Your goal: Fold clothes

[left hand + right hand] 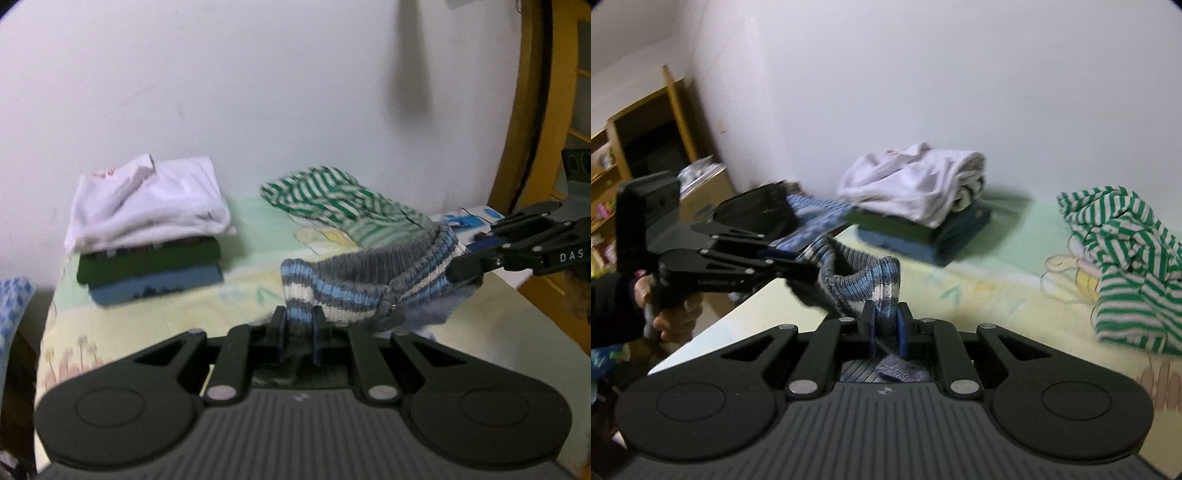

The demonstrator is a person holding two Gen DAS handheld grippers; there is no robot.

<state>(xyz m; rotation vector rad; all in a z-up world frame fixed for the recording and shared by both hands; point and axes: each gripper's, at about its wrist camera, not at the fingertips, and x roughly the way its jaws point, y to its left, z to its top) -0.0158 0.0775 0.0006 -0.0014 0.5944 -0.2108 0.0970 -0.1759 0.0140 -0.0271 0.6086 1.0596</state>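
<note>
A ribbed knit garment (369, 273) striped grey, blue and white hangs stretched above the bed between both grippers. My left gripper (299, 326) is shut on one end of its band. At the right of that view, my right gripper (461, 264) pinches the other end. The right wrist view shows my right gripper (884, 325) shut on the knit garment (871, 280), and my left gripper (812, 266), held by a hand (676, 314), clamps it from the left. Most of the garment hangs below the jaws, out of sight.
A stack of folded clothes (147, 221) (916, 199), white over green over blue, sits by the wall. A crumpled green-striped garment (332, 199) (1126, 258) lies on the cartoon-print sheet (177, 306) (979, 295). Wooden shelves (639, 147) stand beyond the bed's edge.
</note>
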